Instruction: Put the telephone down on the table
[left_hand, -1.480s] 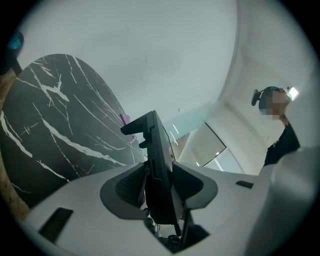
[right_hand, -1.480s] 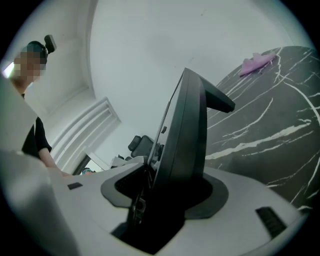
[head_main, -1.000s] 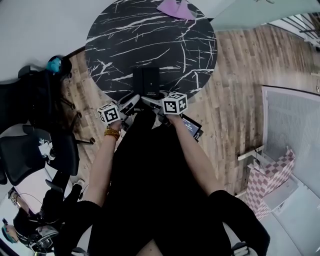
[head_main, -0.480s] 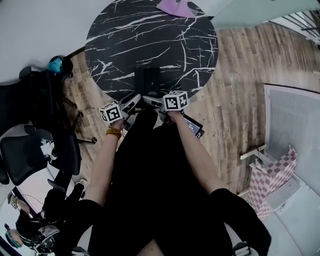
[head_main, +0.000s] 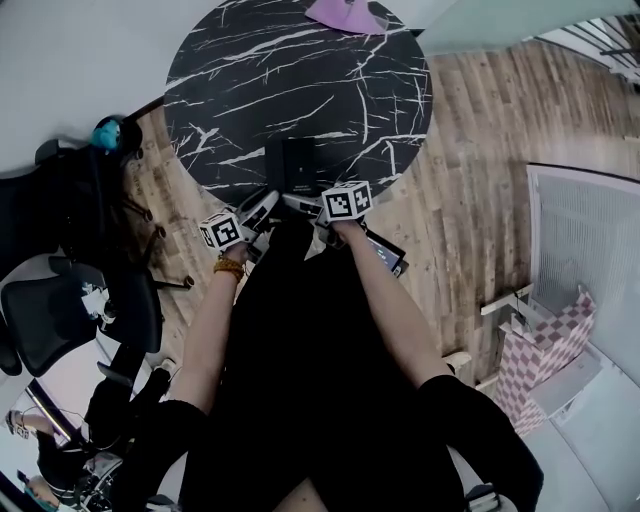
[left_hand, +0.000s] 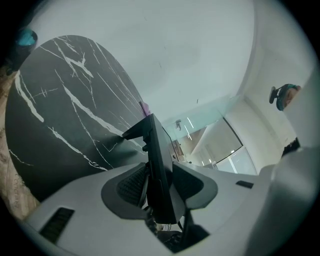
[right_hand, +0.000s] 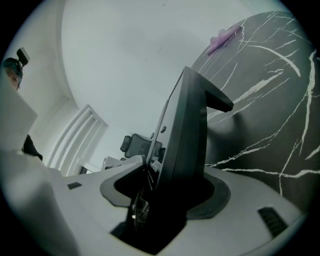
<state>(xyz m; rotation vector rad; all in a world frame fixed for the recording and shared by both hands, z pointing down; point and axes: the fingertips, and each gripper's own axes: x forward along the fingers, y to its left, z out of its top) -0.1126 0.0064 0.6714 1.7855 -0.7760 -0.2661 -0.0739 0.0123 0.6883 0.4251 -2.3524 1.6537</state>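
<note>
Head view: I hold the phone (head_main: 293, 162) with both tools, one on each side, so it stays level on the way down. The left gripper (head_main: 262, 207) and the right gripper (head_main: 303, 201) meet at its near end. The phone sits just ahead of both sets of jaws, over the near edge of the table (head_main: 300, 70). The table is round, black and shiny, with white lines like cracks. A pink thing (head_main: 345, 14) lies far beyond the jaws.

Left gripper view: The jaws are partly closed and squeeze the phone (left_hand: 161, 170) between them. It is a thin, flat, dark slab, smooth and hard. The pads (left_hand: 131, 184) look bumpy, which helps them grip. A foot sticks out of the phone to the left of the jaws, toward the table (left_hand: 55, 110). I cannot tell if it touches.

Right gripper view: These jaws are partly closed too, and they pinch the phone (right_hand: 185, 140) by its edge. The foot points right of the jaws and makes a soft shadow on the table (right_hand: 265, 115). I think the phone is very low, so it needs a gentle set-down.
</note>
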